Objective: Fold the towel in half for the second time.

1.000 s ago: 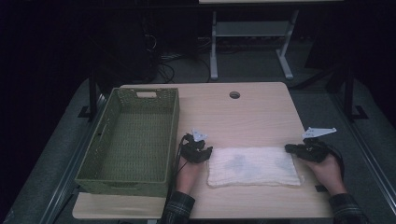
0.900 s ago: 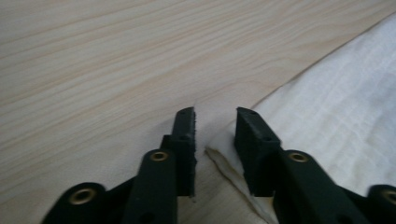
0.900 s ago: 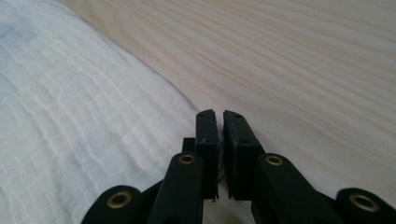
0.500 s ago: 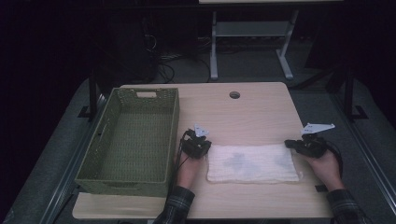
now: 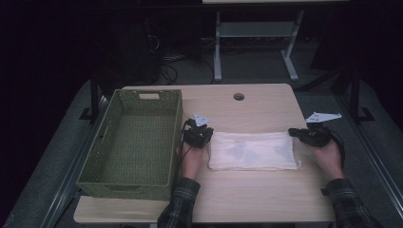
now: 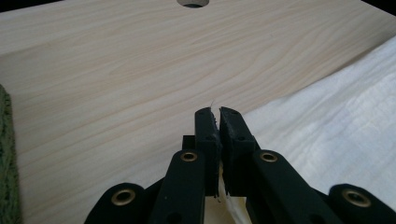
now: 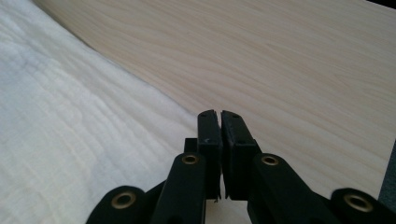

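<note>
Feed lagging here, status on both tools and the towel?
Left tool shut on white towel corner. Right tool shut on its other end. Green basket beside, nothing blocking.

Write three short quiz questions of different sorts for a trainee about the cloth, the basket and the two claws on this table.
1. True or false: the green basket has things lying in it.
2. Which claw pinches white fabric between its jaws in its own view? A) the left claw B) neither C) a third claw
3. Fill in: the white cloth lies flat between the left claw and the ____ claw.

Key
1. False: its woven floor is bare.
2. A: a sliver of cloth shows between the closed jaws. The right claw is shut too, at the cloth's other end, but whether it has fabric I cannot tell.
3. right
</note>
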Demonstrator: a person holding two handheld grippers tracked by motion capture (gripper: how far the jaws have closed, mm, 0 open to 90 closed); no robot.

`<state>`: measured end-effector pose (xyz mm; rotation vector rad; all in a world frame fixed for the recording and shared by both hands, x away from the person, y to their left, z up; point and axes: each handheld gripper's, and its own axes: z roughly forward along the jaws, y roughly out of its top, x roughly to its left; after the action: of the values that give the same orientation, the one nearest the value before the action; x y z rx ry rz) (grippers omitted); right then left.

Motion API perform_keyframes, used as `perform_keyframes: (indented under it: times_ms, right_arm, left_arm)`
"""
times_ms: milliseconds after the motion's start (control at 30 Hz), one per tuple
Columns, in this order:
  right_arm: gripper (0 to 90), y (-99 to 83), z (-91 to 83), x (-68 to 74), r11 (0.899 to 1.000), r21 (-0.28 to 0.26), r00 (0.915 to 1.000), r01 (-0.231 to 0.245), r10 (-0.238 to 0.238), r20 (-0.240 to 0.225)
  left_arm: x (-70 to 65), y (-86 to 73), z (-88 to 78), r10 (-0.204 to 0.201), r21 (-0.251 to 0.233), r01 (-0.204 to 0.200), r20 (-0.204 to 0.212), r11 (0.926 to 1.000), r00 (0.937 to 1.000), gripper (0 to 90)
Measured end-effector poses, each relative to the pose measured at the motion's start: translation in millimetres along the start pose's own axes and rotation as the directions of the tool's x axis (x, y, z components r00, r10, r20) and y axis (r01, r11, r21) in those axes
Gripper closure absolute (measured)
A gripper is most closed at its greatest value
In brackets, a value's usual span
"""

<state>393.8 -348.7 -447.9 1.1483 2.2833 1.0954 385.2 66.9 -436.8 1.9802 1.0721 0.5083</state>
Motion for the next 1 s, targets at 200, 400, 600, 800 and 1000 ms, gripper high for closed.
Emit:
perform_keyframes:
  times_ms: [200, 400, 600, 800, 1000]
  right_arm:
    - [86.4, -6.2, -13.9, 7.5, 1.0, -0.025, 0.9998, 0.003, -0.004, -0.02]
    - [86.4, -16.8, -31.2, 20.2, 0.999, -0.036, 0.9995, 0.007, -0.009, -0.031]
    - [86.4, -24.8, -36.6, 28.8, 0.999, -0.034, 0.999, 0.021, -0.023, -0.038]
    - [86.2, -34.5, -44.7, 38.3, 0.999, -0.025, 0.9982, 0.033, -0.034, -0.049]
    - [86.0, -45.9, -50.8, 46.0, 1.0, -0.006, 0.9976, 0.03, -0.031, -0.061]
  left_arm:
    - [-6.4, -10.5, -12.4, -0.002, -0.022, 0.002, 0.009, 0.9998, 1.0, 86.0]
    - [-14.6, -17.3, -25.6, 0.018, -0.039, -0.018, 0.002, 0.9991, 0.9998, 86.1]
    - [-21.1, -24.5, -32.2, 0.025, -0.044, -0.025, -0.012, 0.9987, 0.9996, 86.0]
    - [-29.3, -34.1, -41.3, 0.015, -0.038, -0.016, -0.008, 0.9991, 0.9999, 86.0]
    - [-39.6, -47.2, -47.2, 0.022, -0.017, -0.022, -0.017, 0.9996, 0.9996, 86.0]
